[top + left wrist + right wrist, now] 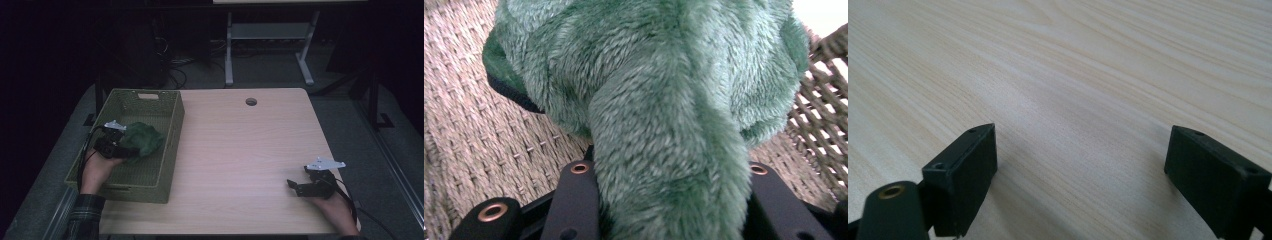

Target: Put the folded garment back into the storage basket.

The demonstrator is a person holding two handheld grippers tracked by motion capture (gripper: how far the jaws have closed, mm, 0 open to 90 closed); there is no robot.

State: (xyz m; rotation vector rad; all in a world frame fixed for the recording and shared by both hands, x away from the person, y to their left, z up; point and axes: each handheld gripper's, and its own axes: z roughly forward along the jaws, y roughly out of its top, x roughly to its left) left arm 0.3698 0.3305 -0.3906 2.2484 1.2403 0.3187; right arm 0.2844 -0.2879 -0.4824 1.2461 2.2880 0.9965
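plush (664, 100): green, furry, a long limb run lengthwise toward the camera, clamped by left gripper (671, 200)
basket (150, 170): woven, rectangular
right gripper (1080, 175): held wide, nothing gripped

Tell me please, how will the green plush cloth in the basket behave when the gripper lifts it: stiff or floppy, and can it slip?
The green plush cloth lies bunched in folds in the woven basket, so it will probably hang limp when lifted. Its thick fleecy pile suggests it is light for its bulk. A fold sits between the pads of the left gripper, and soft pile compresses, so it might slide out of a loose grip.
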